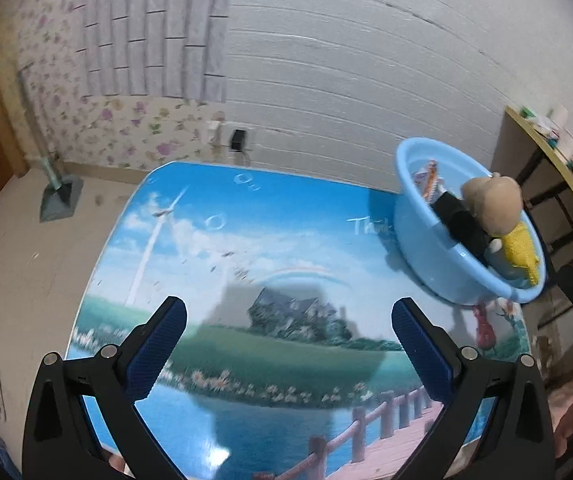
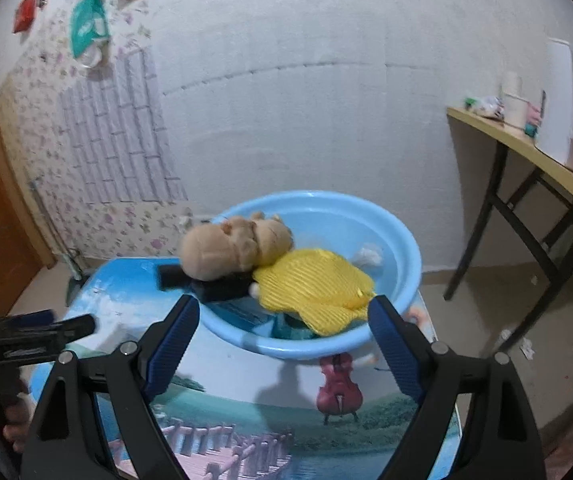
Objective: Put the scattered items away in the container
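Note:
A light blue plastic basin stands at the far right of a small table printed with a landscape; the basin also shows in the left wrist view. In it lie a tan plush doll in a yellow knitted garment, a black block resting on the rim, and a snack packet. My right gripper is open and empty just in front of the basin. My left gripper is open and empty over the table's middle, left of the basin.
A wooden side table with a white kettle and cups stands to the right. A dustpan sits on the floor at the far left by the floral wall. A wall socket is behind the table.

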